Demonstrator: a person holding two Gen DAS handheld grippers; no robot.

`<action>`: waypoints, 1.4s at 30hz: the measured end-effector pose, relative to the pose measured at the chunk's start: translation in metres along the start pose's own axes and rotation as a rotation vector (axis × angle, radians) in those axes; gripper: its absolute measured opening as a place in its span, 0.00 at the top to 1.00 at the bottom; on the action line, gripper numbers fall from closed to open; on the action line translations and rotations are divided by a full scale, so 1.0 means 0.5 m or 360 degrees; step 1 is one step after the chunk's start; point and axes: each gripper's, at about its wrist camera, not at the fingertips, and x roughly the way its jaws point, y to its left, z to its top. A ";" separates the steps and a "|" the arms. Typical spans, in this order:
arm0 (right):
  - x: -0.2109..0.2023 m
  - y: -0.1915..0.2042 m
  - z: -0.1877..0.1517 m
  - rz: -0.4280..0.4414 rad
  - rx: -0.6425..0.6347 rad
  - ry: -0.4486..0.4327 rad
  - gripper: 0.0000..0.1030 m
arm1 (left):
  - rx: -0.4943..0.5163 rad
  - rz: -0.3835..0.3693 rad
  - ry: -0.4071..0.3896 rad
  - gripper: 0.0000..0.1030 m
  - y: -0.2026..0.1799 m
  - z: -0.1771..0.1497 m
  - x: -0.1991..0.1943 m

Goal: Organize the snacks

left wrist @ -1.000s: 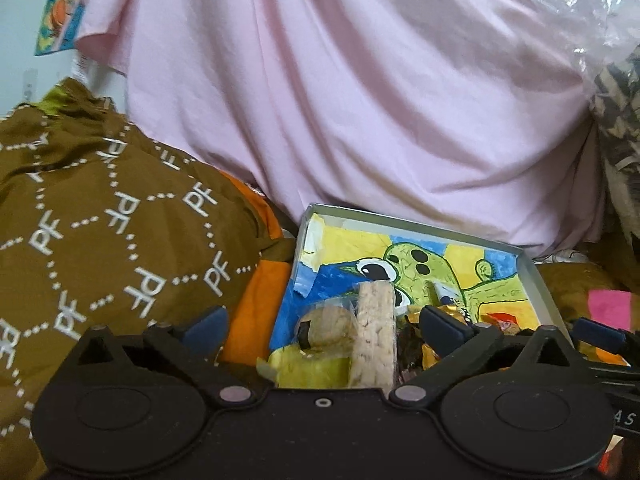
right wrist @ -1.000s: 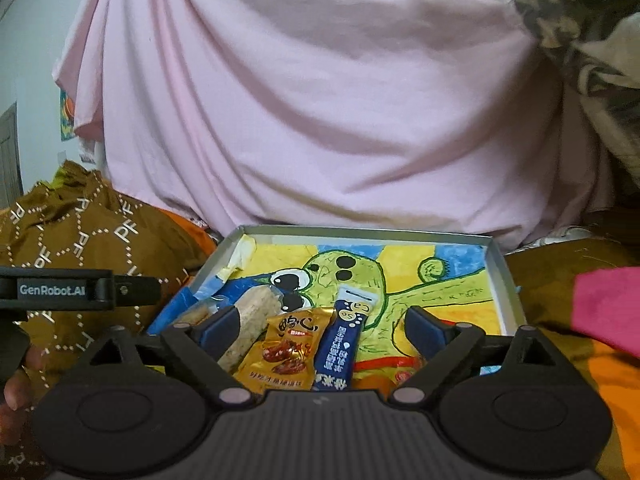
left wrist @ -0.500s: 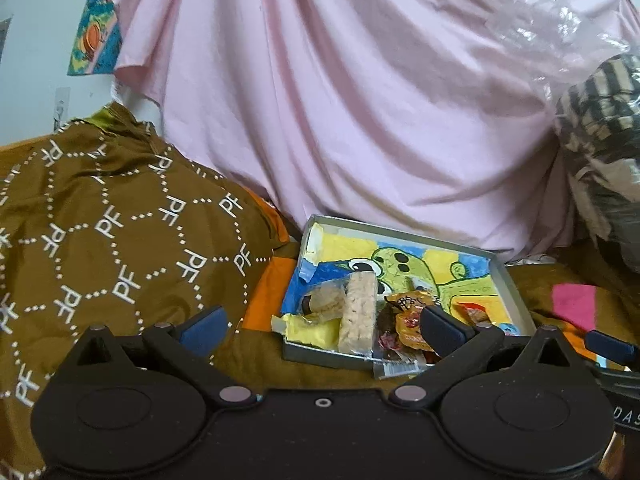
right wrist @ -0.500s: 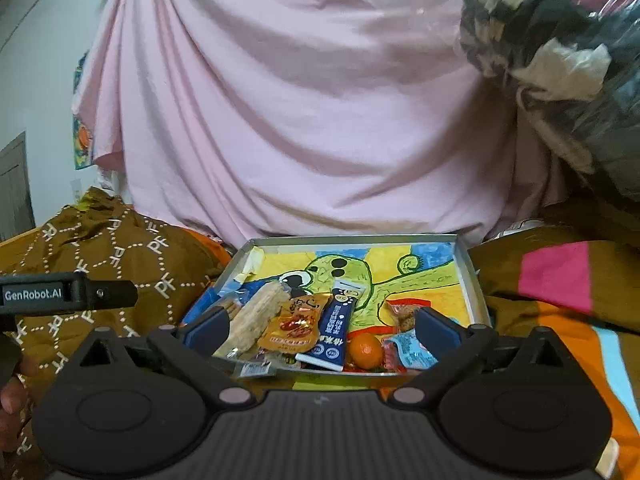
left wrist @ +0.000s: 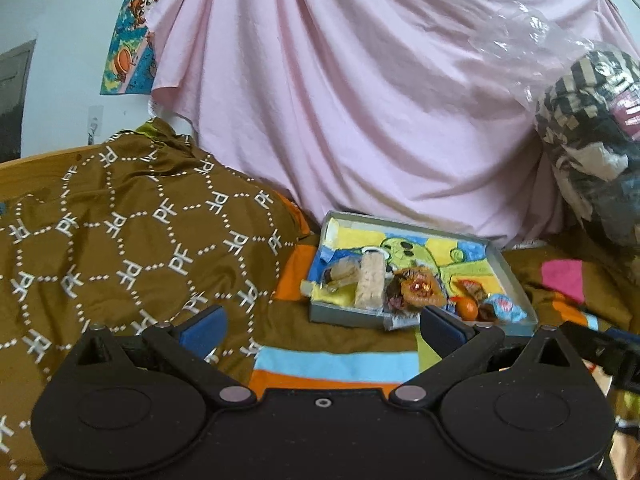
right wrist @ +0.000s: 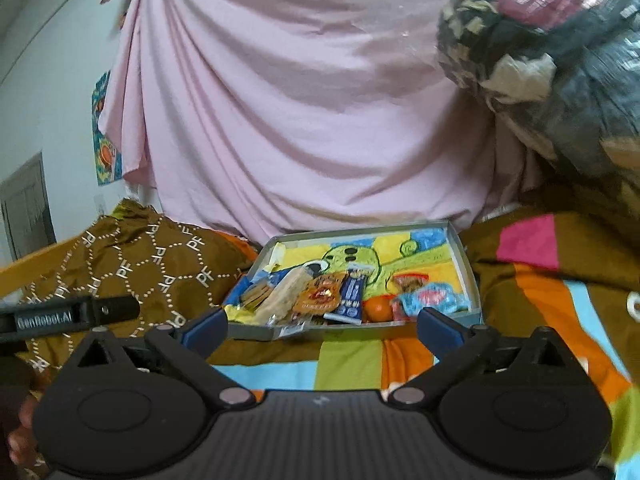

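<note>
A shallow grey tray (left wrist: 516,276) (right wrist: 466,264) with a green cartoon picture on its floor lies on the bed. Along its near side lie several snacks: a pale rice bar (left wrist: 370,280) (right wrist: 286,290), an orange packet (left wrist: 418,288) (right wrist: 320,296), a dark blue stick packet (right wrist: 350,294), a small orange fruit (left wrist: 466,308) (right wrist: 378,308) and a light blue packet (left wrist: 502,306) (right wrist: 430,298). My left gripper (left wrist: 322,326) is open and empty, held back in front of the tray. My right gripper (right wrist: 322,324) is open and empty, also short of the tray.
A brown patterned quilt (left wrist: 120,240) (right wrist: 152,260) is heaped left of the tray. A pink sheet (left wrist: 360,100) (right wrist: 300,120) hangs behind. A plastic-wrapped bundle (left wrist: 592,140) (right wrist: 560,60) sits at the right. A striped blanket (left wrist: 340,364) (right wrist: 540,300) covers the bed.
Both grippers have drawn back and up from the tray, so it looks smaller and farther. The snacks stay in the tray. Both grippers stay open.
</note>
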 end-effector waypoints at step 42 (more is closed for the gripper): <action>-0.087 0.066 -0.155 -0.0047 -0.0114 0.0223 0.00 | 0.0203 0.0058 0.0123 0.01 0.058 -0.166 -0.091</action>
